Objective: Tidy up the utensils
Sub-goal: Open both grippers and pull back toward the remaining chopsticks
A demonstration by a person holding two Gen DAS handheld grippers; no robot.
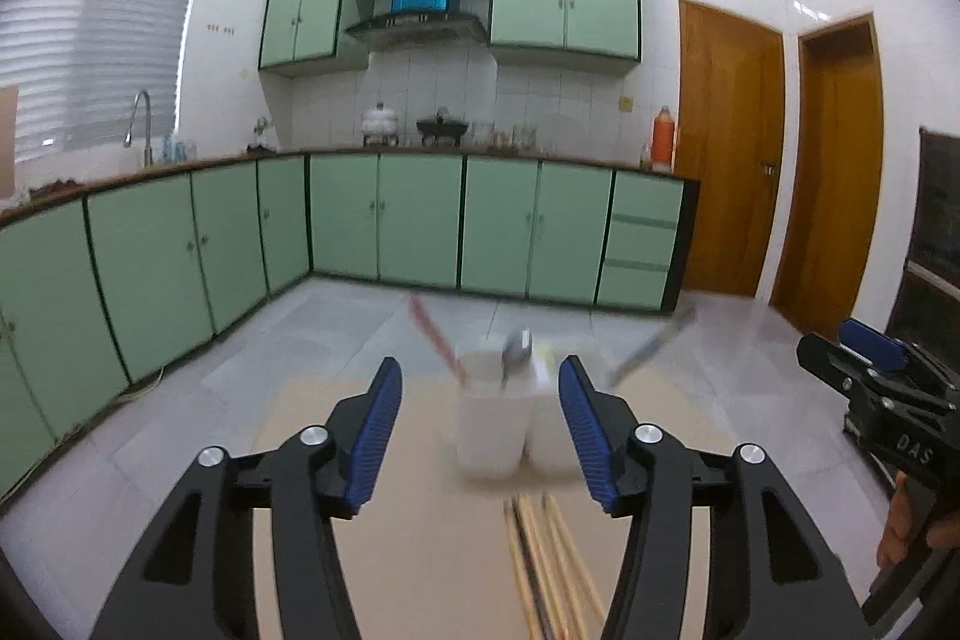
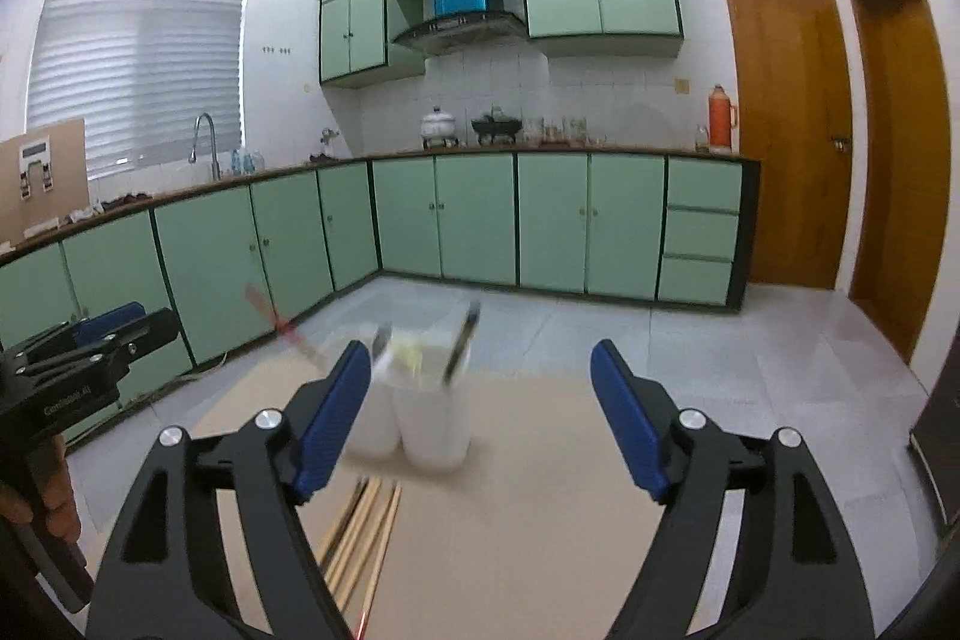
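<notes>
The left tool stands with its jaws apart, nothing between the pads. Past it, near the surface's far edge, two white cups stand touching, blurred; a red-handled utensil, a spoon and a dark stick lean out, their shapes hard to make out. Chopsticks lie toward the near edge, cut off below. The right tool gapes wider, also empty. The tan surface sits over grey floor tiles, green cabinets behind.
</notes>
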